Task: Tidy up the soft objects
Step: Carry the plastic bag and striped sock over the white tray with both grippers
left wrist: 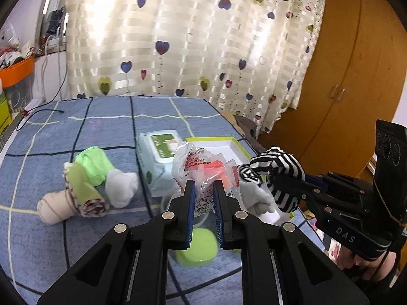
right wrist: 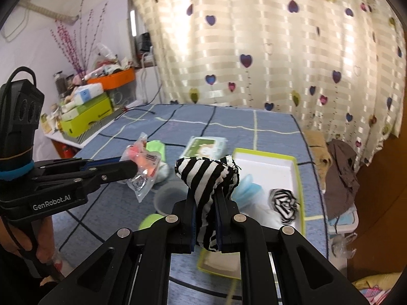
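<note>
My left gripper (left wrist: 204, 188) is shut on a clear plastic packet (left wrist: 201, 170) with orange pieces inside, held above the blue checked bedcover (left wrist: 101, 122). The packet also shows in the right wrist view (right wrist: 141, 165). My right gripper (right wrist: 206, 190) is shut on a black-and-white striped sock (right wrist: 206, 175), held above the bed near a white tray with a green rim (right wrist: 267, 167). A second striped sock (right wrist: 283, 202) lies in that tray. Rolled soft items lie at the left: a green one (left wrist: 92, 165), a white one (left wrist: 120, 188) and a beige one (left wrist: 54, 208).
A wet-wipes pack (left wrist: 159, 157) lies mid-bed. A green lid (left wrist: 198, 247) and a clear cup (right wrist: 169, 198) sit below the grippers. Cluttered shelves (right wrist: 86, 106) stand at the left, a heart-patterned curtain (right wrist: 267, 50) behind, a wooden wardrobe (left wrist: 351, 76) at the right.
</note>
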A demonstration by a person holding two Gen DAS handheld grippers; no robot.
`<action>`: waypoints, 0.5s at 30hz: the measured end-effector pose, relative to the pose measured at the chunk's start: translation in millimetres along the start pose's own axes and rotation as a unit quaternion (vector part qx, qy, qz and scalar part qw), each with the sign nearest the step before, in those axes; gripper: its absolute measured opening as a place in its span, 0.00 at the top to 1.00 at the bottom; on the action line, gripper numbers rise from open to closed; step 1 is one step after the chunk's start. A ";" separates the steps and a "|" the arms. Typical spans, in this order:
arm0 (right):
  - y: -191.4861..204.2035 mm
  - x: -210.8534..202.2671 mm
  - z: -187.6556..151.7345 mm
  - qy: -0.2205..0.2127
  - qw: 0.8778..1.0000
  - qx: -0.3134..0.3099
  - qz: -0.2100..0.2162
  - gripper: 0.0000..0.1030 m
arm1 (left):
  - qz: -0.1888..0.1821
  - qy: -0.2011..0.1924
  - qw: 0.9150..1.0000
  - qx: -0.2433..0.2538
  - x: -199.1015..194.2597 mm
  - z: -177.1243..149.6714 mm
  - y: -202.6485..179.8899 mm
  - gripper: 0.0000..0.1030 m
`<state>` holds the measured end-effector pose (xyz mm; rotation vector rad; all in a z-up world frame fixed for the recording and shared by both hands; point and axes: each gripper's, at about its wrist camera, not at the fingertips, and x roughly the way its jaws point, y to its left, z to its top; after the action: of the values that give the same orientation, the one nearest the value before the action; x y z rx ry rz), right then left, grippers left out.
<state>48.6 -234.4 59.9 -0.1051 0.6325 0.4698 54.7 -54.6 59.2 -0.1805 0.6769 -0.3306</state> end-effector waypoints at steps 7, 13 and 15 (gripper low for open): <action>-33.9 -12.8 -9.8 -0.005 0.999 0.028 -0.024 0.89 | -0.012 0.008 1.000 0.016 12.1 4.2 -23.5 0.85; -54.4 -10.3 -19.7 0.004 0.998 0.046 -0.033 0.89 | -0.023 0.025 0.999 0.027 28.6 4.2 -40.2 0.85; -59.2 -7.6 -23.7 0.009 0.998 0.051 -0.032 0.89 | -0.024 0.029 0.999 0.029 32.9 3.6 -44.4 0.85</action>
<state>57.2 -295.7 42.6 -0.0340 0.6681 0.3737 70.3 -107.5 54.8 -0.1317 0.7206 -0.4034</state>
